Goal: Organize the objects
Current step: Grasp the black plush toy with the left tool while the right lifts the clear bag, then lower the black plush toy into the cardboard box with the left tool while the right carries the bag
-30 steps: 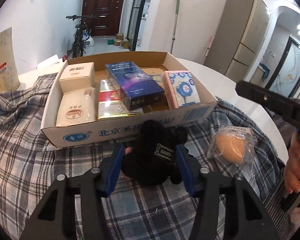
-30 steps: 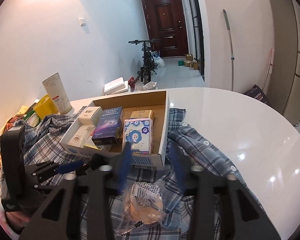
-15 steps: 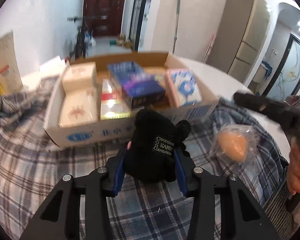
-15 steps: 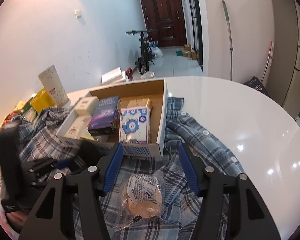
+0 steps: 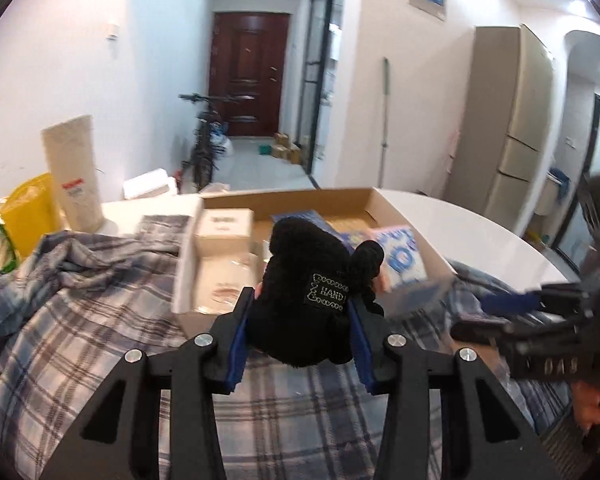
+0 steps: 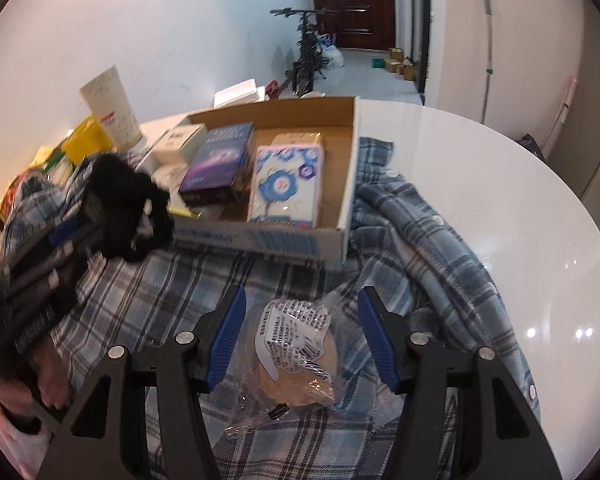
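Left wrist view: the left tongs (image 5: 300, 328) are clenched on a black fuzzy plush toy (image 5: 312, 292) with a small stitched label, blue pads pressing both its sides. The toy is held above the blue-grey plaid cloth (image 5: 80, 312) and in front of the shallow open cardboard box (image 5: 404, 216), which holds a cream carton (image 5: 224, 222) and a pink tissue pack with blue flowers (image 5: 400, 256). The right tongs (image 5: 512, 312) show blurred at the right edge.

Right wrist view: the right tongs (image 6: 300, 332) stand released, jaws partly apart, straddling a tan round sponge in a clear plastic bag (image 6: 296, 348) that lies on the plaid cloth over the white round bench (image 6: 480, 184); the pads do not touch the bag. A dark blue carton (image 6: 220, 164) lies in the box beside the tissue pack. At left, the left tongs carry the plush toy just before the box's front wall.
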Action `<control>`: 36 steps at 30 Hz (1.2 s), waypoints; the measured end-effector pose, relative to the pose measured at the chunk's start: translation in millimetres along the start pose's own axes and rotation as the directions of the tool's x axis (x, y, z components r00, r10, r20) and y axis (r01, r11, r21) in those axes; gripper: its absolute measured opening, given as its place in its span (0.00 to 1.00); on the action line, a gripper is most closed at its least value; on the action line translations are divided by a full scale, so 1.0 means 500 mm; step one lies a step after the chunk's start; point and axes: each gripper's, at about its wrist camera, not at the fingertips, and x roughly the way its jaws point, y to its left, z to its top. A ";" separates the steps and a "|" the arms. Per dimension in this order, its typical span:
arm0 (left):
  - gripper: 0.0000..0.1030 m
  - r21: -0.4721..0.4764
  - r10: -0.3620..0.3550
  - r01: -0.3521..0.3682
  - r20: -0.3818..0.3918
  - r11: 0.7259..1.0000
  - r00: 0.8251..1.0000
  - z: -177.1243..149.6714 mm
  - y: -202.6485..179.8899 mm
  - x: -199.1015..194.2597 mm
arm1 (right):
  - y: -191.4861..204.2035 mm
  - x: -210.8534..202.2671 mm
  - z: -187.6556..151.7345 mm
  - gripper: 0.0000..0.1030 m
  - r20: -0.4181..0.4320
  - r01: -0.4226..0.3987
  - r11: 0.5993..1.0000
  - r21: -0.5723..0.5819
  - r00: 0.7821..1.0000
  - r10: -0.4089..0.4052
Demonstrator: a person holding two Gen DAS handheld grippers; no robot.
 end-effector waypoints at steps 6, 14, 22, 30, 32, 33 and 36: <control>0.45 -0.016 0.049 -0.048 0.036 0.999 0.998 0.005 0.016 -0.009 | 0.006 0.037 -0.012 0.50 -0.087 0.025 1.000 -0.015 0.996 -0.026; 0.45 -0.111 0.051 -0.048 0.025 0.993 0.998 0.008 0.058 -0.011 | 0.006 -0.031 -0.007 0.43 0.093 0.060 0.998 0.010 0.994 -0.060; 0.45 -0.217 0.035 -0.038 -0.017 0.976 0.999 0.044 0.106 -0.001 | -0.031 -0.066 0.013 0.43 0.217 0.072 0.992 0.100 0.972 -0.093; 0.45 -0.201 0.028 -0.051 -0.114 0.978 0.993 0.063 0.123 0.072 | -0.063 -0.074 0.022 0.43 0.236 0.064 0.985 0.160 0.967 -0.101; 0.45 -0.219 0.008 -0.036 -0.127 0.975 0.992 0.064 0.125 0.089 | -0.062 -0.073 0.021 0.43 0.240 0.072 0.984 0.162 0.964 -0.110; 0.45 -0.226 -0.004 -0.027 -0.133 0.974 0.991 0.064 0.127 0.098 | -0.059 -0.076 0.021 0.43 0.249 0.084 0.984 0.157 0.961 -0.121; 0.45 -0.232 -0.018 -0.021 -0.164 0.973 0.986 0.062 0.127 0.125 | -0.051 -0.086 0.022 0.43 0.280 0.097 0.985 0.140 0.951 -0.134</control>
